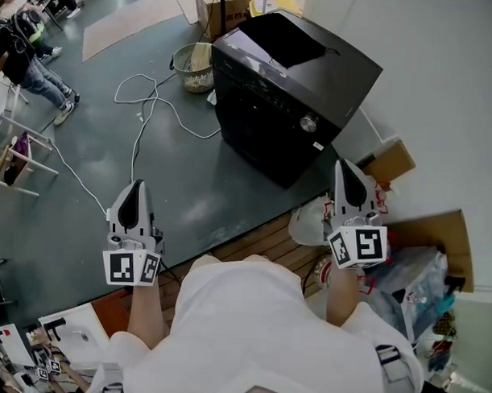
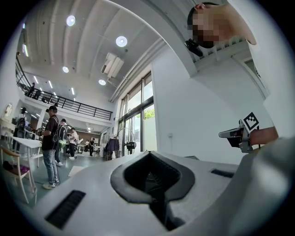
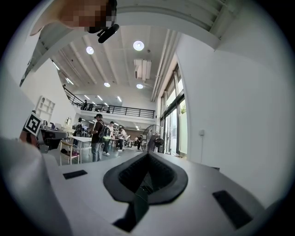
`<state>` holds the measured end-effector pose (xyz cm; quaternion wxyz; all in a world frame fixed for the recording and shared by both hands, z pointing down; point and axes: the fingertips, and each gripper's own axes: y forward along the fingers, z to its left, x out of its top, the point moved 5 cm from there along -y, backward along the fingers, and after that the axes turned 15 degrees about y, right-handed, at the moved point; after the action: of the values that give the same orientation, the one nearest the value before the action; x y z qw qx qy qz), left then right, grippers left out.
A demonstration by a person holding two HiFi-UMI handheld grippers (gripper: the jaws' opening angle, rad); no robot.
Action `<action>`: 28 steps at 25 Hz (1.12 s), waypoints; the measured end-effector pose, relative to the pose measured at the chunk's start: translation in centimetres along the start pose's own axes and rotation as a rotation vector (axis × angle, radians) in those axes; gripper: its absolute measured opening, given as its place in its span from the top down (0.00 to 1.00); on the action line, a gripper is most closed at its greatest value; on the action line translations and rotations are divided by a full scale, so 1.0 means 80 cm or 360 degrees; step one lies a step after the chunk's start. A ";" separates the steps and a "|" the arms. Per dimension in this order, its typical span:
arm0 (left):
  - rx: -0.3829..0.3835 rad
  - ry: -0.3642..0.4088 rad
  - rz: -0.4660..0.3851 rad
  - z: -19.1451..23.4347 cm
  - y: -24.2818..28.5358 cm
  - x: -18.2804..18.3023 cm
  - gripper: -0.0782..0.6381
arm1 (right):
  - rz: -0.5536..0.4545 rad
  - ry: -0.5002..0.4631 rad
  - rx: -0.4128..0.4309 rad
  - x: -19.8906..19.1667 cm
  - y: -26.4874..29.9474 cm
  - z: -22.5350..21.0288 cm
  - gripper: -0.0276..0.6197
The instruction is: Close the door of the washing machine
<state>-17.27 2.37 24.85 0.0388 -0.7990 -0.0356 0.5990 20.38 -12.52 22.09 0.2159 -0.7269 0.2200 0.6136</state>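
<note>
The left gripper [image 1: 136, 186] and right gripper [image 1: 345, 167], fingers shut and empty, hang well short of the washing machine [image 1: 272, 128], presumably poised to push its door [image 1: 284, 38].

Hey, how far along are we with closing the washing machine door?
Done: nothing clearly; from the head view I can't tell whether the top lid of the black washing machine is down. In hand: nothing; left claw and right claw are empty, apart from it. Left: reach the lid, confirm it shuts.
</note>
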 end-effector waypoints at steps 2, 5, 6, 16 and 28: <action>0.0003 0.0001 -0.0002 0.004 -0.001 0.001 0.88 | 0.0000 -0.0002 -0.0006 0.000 0.003 0.005 0.96; 0.0001 0.0001 0.0000 0.011 -0.001 -0.001 0.88 | -0.0004 -0.0013 -0.0006 0.000 0.008 0.010 0.96; -0.0001 0.0001 0.0001 0.013 0.000 -0.002 0.88 | -0.0003 -0.0016 -0.0009 -0.001 0.009 0.011 0.96; -0.0022 0.0000 -0.0032 0.026 0.006 -0.002 0.88 | -0.0029 -0.0014 -0.0023 0.004 0.018 0.022 0.96; -0.0041 -0.0006 -0.0032 0.033 0.008 -0.004 0.88 | -0.0031 -0.0018 -0.0018 0.001 0.022 0.033 0.96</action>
<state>-19.88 1.78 24.38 0.0343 -0.7980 -0.0514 0.5995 17.26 -12.40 21.52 0.2191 -0.7268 0.2083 0.6167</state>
